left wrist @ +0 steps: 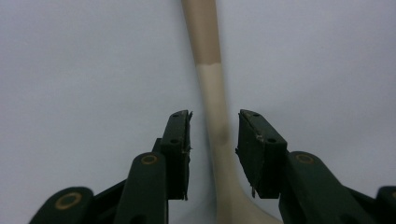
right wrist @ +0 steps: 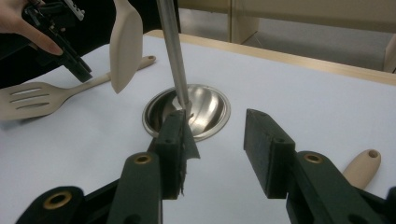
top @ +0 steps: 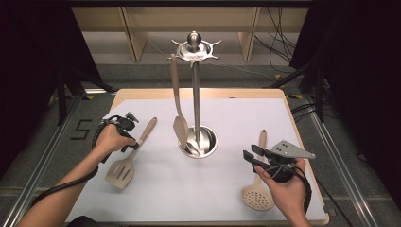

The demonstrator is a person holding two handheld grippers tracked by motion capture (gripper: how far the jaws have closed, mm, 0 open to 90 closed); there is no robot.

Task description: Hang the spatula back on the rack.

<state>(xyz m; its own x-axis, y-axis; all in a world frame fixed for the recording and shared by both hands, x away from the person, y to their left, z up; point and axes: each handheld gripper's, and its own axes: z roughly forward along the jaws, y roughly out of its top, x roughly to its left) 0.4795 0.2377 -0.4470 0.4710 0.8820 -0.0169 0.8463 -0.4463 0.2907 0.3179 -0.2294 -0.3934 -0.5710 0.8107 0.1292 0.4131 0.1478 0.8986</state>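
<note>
A beige slotted turner [top: 121, 171] lies on the white mat at the left, its handle pointing up and right. My left gripper [top: 132, 143] is low over that handle. In the left gripper view the handle [left wrist: 208, 84] runs between the jaws with a gap on each side, so my left gripper [left wrist: 214, 122] is open around it. My right gripper [top: 249, 153] hovers at the right, open and holding nothing [right wrist: 217, 126]. Below it lies a beige skimmer [top: 257, 195], whose handle end [right wrist: 362, 168] shows beside the right jaw.
A steel utensil stand [top: 196, 101] rises from a round dish base [top: 211, 142] at mid-table. A beige solid spatula [top: 180, 128] hangs from its top hooks. The mat [top: 189, 198] covers a wooden table, with floor rails and cables around it.
</note>
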